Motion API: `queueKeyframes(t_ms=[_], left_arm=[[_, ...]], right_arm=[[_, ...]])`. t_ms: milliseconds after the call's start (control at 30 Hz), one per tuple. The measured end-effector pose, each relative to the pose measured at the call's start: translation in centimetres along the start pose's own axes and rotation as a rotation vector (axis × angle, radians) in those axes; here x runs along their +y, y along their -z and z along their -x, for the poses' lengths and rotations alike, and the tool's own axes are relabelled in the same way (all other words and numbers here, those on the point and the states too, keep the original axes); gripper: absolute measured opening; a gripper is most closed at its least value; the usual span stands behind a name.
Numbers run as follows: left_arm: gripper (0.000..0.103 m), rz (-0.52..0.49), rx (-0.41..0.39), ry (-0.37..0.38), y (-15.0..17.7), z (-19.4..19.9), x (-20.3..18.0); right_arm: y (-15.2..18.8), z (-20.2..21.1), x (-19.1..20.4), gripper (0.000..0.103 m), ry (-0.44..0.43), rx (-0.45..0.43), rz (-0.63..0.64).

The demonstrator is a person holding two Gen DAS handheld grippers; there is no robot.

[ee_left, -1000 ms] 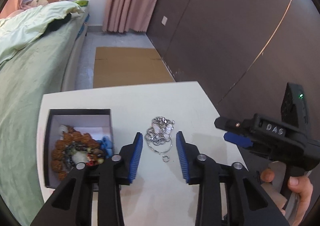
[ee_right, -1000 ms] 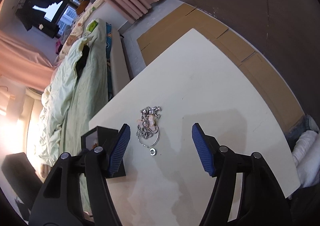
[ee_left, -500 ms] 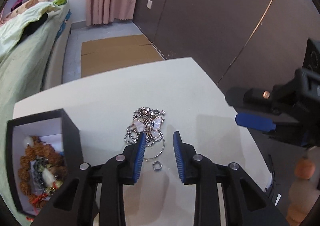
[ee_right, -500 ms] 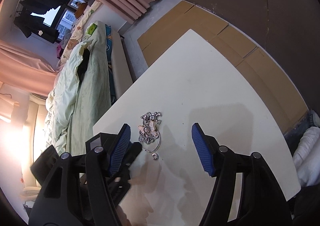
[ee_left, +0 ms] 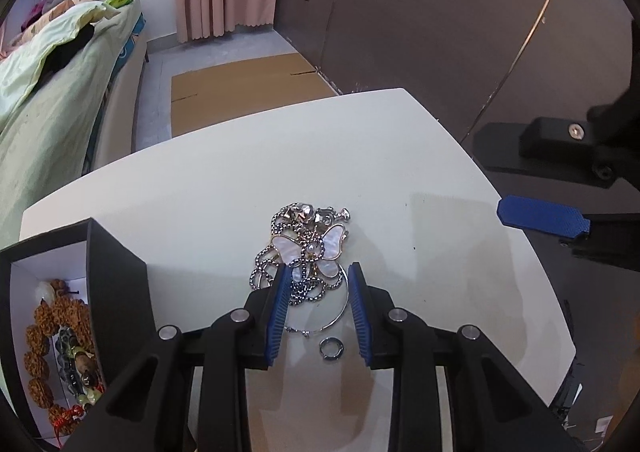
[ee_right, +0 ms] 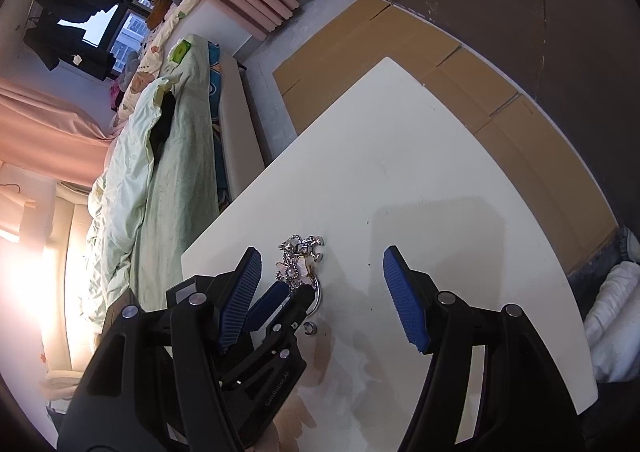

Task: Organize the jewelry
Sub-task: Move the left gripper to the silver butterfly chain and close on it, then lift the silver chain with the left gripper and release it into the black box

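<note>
A tangle of silver chains with a white butterfly pendant [ee_left: 310, 252] lies on the white table [ee_left: 200, 192]. A thin silver hoop [ee_left: 338, 312] and a small ring [ee_left: 331, 348] lie just in front of it. My left gripper [ee_left: 318, 280] is open, low over the table, its blue pads on either side of the near end of the tangle. The tangle also shows in the right wrist view [ee_right: 298, 262], with the left gripper [ee_right: 286, 298] at it. My right gripper [ee_right: 320, 280] is wide open and empty above the table.
An open black box [ee_left: 116, 284] with brown bead bracelets [ee_left: 52, 336] stands at the table's left near corner. A bed [ee_left: 48, 92] runs along the left. Cardboard [ee_left: 240, 88] lies on the floor beyond the table. A dark wall [ee_left: 440, 12] is on the right.
My left gripper has moved forward and down to the jewelry tangle and its jaws have narrowed around it. The right gripper has stayed wide open, hardly moving.
</note>
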State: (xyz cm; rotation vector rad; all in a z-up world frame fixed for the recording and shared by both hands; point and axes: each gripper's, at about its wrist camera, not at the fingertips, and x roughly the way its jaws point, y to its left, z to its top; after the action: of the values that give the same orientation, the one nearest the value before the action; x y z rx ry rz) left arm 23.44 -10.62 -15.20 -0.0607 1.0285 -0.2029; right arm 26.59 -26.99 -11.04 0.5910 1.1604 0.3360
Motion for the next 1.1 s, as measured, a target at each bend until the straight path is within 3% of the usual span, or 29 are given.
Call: queueKeyframes(t_ms=[67,133,167,233,267,433,733,1100], left_arm=[[0.026,-0.021,0.006,-0.020,0.0,-0.1,-0.3],[0.013,-0.054,0.016,-0.073,0.0,-0.2,-0.6],[0.011,-0.052,0.020,-0.082,-0.2,-0.3,-0.5],[0.009,-0.027,0.026,-0.058,-0.3,-0.3,0.1],[0.001,-0.018,0.030,-0.046,-0.3,-0.2,0.3],[0.000,0.020,0.002,0.015,-0.5,1.2,1.4],[0.000,0.089,-0.125,0.107,-2.5,7.0,2.4],[0.000,0.064,-0.276,0.110,-5.7,15.1,1.0]], right_arm=[[0.0,-0.1,0.2,0.065,0.003,0.001,0.004],[0.2,-0.3,0.4,0.065,0.005,0.004,0.013],[0.3,-0.4,0.6,0.065,0.009,0.007,0.020],[0.4,-0.5,0.7,0.065,0.014,0.010,0.027],[0.5,-0.6,0.8,0.065,0.019,0.012,0.032],[0.8,-1.0,1.3,0.065,0.041,0.014,0.055],[1.1,-1.2,1.2,0.065,0.065,0.003,0.054],[1.0,-1.5,0.9,0.065,0.047,0.016,0.032]])
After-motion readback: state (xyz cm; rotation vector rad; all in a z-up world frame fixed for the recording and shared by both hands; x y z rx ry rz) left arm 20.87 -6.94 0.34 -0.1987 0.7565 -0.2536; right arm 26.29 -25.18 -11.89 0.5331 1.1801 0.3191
